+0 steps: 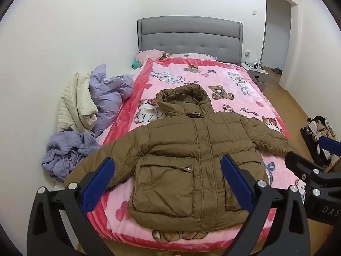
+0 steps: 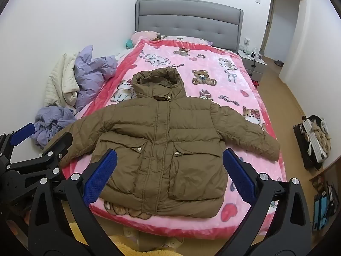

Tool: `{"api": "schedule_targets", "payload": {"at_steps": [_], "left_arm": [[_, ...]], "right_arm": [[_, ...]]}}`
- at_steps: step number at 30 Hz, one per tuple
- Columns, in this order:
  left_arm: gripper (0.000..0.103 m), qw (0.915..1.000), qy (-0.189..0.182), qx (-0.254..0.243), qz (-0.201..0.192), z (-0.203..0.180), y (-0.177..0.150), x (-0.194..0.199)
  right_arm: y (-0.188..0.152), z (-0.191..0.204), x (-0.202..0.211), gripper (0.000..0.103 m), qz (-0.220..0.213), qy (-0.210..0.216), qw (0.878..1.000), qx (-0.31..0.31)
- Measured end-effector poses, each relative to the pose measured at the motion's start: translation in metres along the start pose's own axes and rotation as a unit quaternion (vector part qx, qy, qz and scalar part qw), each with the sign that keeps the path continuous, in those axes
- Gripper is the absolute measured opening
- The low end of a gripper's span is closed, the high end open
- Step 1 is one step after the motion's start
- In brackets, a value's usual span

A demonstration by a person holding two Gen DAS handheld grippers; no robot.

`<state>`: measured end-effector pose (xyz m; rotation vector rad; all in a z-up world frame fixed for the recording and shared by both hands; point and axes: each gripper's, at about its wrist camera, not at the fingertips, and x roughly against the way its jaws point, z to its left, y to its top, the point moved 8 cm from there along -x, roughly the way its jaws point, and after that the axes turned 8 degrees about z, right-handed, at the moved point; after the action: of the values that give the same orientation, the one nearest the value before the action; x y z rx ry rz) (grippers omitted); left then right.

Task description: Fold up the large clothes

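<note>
Looking along the left gripper [image 1: 167, 183], its two blue-padded fingers [image 1: 97, 183] stand wide apart with nothing between them, hovering above the foot of the bed. A brown hooded puffer jacket [image 1: 181, 160] lies front-up on the pink cartoon blanket [image 1: 234, 85], zipped shut, hood [image 1: 183, 98] toward the grey padded headboard [image 1: 189, 36] and both sleeves spread outward. Its left-hand sleeve reaches over the blanket's red border toward a purple knitted garment [image 1: 64, 155] heaped at the bed's edge. Farther up that side lie a cream quilted coat [image 1: 74, 104] and a lilac puffer jacket [image 1: 110, 91], crumpled together against the wall. The right gripper [image 1: 315, 170] shows at the frame's right edge, too partial there to judge its gap.

From the right wrist view, the right gripper [image 2: 170, 177] is likewise spread wide and empty, its blue pads [image 2: 238, 175] framing the jacket's [image 2: 162, 145] hem from above. The jacket sits across the lower half of the blanket [image 2: 213, 68], two flap pockets [image 2: 191, 166] with snaps facing up. The left gripper [image 2: 36, 140] appears at the left edge, beside the purple knit [image 2: 49, 123]. A white bedside table [image 2: 251, 60] stands right of the headboard [image 2: 187, 17], and a dark open suitcase [image 2: 313, 140] lies on the wooden floor [image 2: 283, 98].
</note>
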<state>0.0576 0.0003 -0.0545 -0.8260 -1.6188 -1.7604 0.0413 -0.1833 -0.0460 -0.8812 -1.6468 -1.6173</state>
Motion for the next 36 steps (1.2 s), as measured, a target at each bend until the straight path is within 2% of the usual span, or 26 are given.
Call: {"api": "schedule_targets", "payload": {"at_steps": [14, 36], "left_arm": [[0.098, 1.0, 0.0, 0.003, -0.003, 0.002, 0.012, 0.008], [0.098, 1.0, -0.005, 0.001, -0.005, 0.003, 0.0, 0.004]], "right_arm": [[0.0, 0.001, 0.0, 0.095, -0.001, 0.003, 1.0, 0.0], [0.002, 0.003, 0.002, 0.095, 0.005, 0.002, 1.0, -0.001]]}}
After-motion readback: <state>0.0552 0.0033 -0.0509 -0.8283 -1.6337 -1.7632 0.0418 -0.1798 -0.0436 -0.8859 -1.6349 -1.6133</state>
